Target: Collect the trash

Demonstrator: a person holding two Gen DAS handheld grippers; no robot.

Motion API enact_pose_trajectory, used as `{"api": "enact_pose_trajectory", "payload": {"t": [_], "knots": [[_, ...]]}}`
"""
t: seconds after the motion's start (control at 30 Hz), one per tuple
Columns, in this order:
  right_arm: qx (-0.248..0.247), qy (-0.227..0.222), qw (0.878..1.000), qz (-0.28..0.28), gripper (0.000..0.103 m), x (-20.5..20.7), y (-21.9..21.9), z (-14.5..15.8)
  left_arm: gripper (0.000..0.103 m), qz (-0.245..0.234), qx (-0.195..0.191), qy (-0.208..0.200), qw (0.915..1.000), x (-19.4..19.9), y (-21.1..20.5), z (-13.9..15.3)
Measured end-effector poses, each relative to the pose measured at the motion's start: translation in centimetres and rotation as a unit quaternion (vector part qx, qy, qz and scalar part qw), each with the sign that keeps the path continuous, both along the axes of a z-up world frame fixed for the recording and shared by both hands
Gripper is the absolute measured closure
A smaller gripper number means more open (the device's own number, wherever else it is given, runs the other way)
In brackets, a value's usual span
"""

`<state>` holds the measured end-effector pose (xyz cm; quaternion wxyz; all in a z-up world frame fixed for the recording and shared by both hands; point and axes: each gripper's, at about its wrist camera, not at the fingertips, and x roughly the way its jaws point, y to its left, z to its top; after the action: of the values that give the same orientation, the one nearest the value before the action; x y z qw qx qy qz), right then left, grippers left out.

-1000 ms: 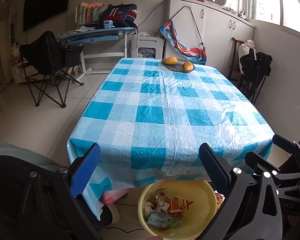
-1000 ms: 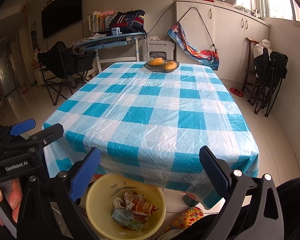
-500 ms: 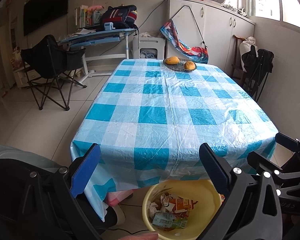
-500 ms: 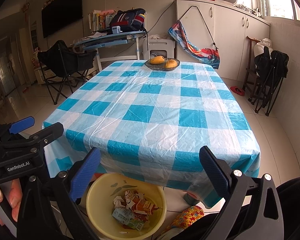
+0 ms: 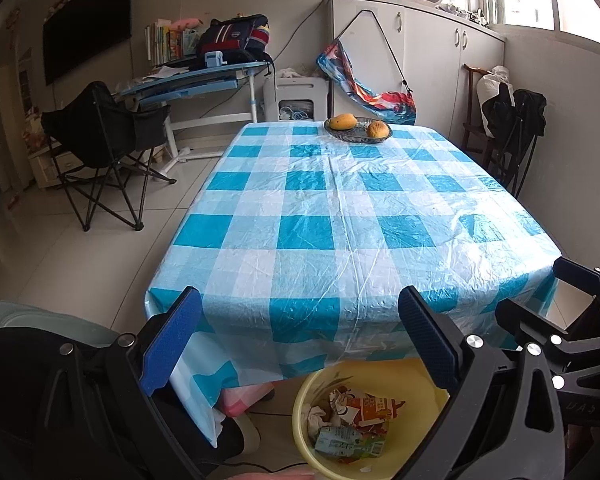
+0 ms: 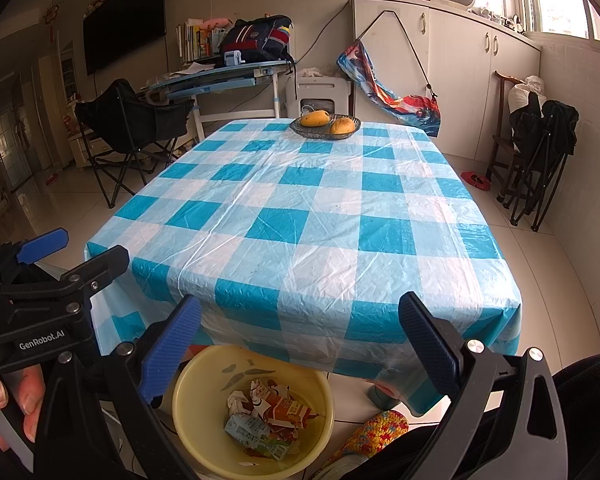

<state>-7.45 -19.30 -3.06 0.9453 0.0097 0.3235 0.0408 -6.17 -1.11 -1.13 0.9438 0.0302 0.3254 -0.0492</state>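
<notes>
A yellow basin (image 5: 300, 420) (image 6: 188, 432) stands on the floor below the table's near edge. It holds crumpled cartons and paper trash (image 5: 352, 424) (image 6: 266, 420). My left gripper (image 5: 300, 320) is open and empty, above the basin in front of the table edge. My right gripper (image 6: 300, 320) is open and empty, also above the basin. The left gripper shows at the left of the right wrist view (image 6: 40, 280). The right gripper shows at the right of the left wrist view (image 5: 572, 320).
The table (image 5: 340, 208) (image 6: 320, 220) has a blue and white checked plastic cloth. A glass bowl with mangoes (image 5: 358, 128) (image 6: 325, 124) sits at its far end. A folding chair (image 5: 104, 136) stands at left, another chair (image 6: 540, 140) at right. A crocheted item (image 6: 376, 436) lies on the floor.
Both grippers have risen and drawn back slightly, so the table and basin sit a little lower and further right in the left view. Both stay open.
</notes>
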Motion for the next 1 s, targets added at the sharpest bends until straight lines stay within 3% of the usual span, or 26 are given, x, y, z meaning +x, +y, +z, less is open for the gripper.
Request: {"api": "enact_pose_trajectory", "payload": {"t": [1.0], "knots": [[0.0, 0.001, 1.0, 0.0, 0.008, -0.02, 0.08, -0.05, 0.008, -0.008, 0.0, -0.002, 1.0, -0.25, -0.41, 0.1]]}}
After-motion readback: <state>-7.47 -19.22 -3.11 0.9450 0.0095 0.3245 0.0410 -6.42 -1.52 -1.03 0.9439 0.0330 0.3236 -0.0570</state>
